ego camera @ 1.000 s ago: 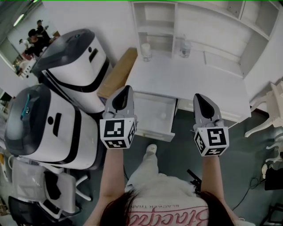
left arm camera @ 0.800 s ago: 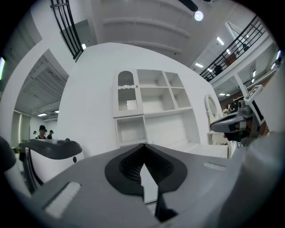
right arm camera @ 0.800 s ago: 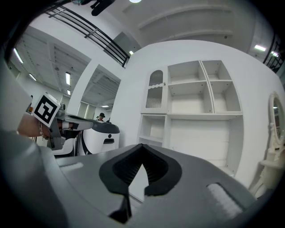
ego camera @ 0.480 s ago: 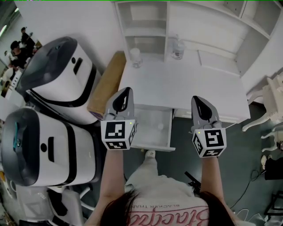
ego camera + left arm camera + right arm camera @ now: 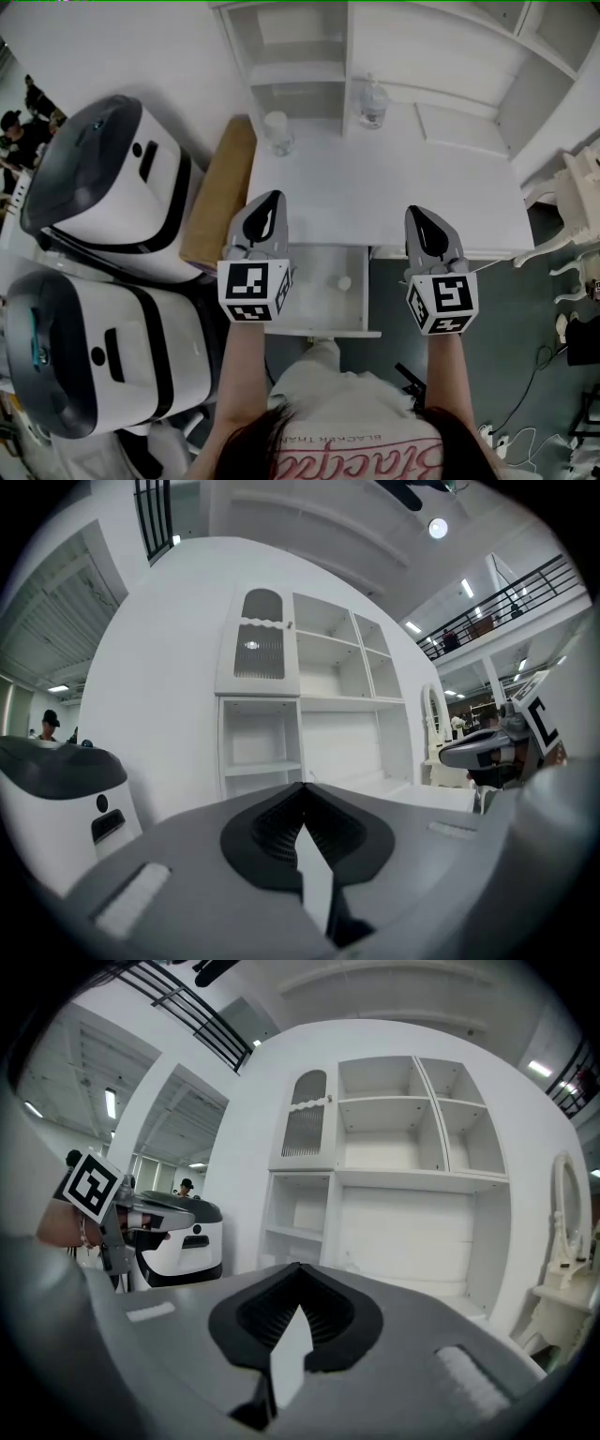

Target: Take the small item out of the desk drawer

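Note:
The white desk [image 5: 403, 187] has its drawer [image 5: 319, 323] pulled open below the front edge. A small white round item [image 5: 344, 282] lies inside it, toward the right. My left gripper [image 5: 270, 200] hovers over the drawer's left edge, shut and holding nothing. My right gripper [image 5: 419, 215] hangs over the desk's front edge, right of the drawer, also shut and holding nothing. In the left gripper view the left gripper [image 5: 302, 791] points at the shelf unit [image 5: 300, 705] with jaws together. The right gripper [image 5: 298, 1269] shows the same in its own view.
Two large white-and-dark machines [image 5: 103, 178] [image 5: 103, 352] stand to the left. A wooden board [image 5: 217, 192] leans beside the desk. A glass cup [image 5: 277, 132] and a clear bottle [image 5: 372, 101] stand at the desk's back. A white chair [image 5: 577, 202] is at the right.
The view has swung: the desk and open drawer now lie centred between the two grippers instead of up and to the right. Both grippers remain shut.

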